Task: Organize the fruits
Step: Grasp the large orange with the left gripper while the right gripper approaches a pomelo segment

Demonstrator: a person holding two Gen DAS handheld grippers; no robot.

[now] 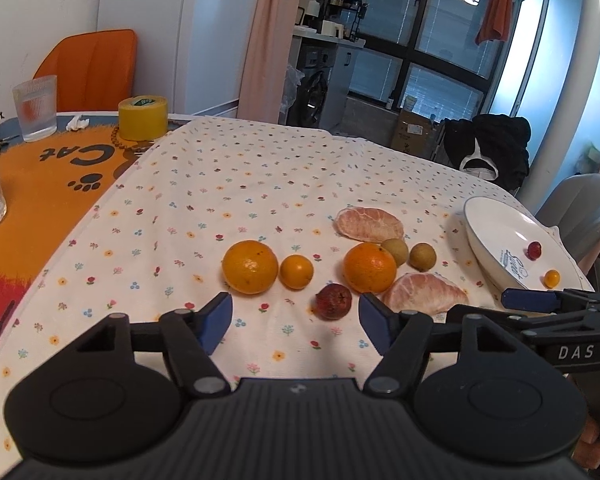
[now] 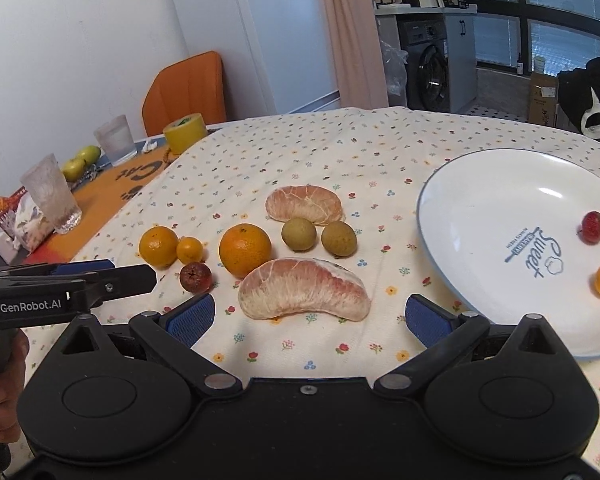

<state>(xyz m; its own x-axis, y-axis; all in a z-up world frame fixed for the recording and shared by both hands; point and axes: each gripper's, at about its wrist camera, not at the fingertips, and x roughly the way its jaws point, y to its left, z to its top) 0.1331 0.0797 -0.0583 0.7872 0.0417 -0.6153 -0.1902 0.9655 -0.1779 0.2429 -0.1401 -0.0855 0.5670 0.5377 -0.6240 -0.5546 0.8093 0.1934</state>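
left wrist: your left tool [image 1: 296, 322] wide, empty, dark red fruit [image 1: 333, 300] just ahead between jaws, on bench cloth; centre on it, close gently | right wrist: your right tool [image 2: 308, 316] wide, empty, near pomelo segment [image 2: 303, 289] ahead; plate [image 2: 452, 216] to the right holds two small fruits; grip across narrow width, soft flesh.

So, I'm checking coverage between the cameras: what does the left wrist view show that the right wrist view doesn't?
Only the left wrist view shows the orange cloth hanging by the window and the open left gripper.

Only the right wrist view shows two green apples, a snack packet and the open right gripper.

Both show the fruit row, including the near pomelo segment, and the plate.
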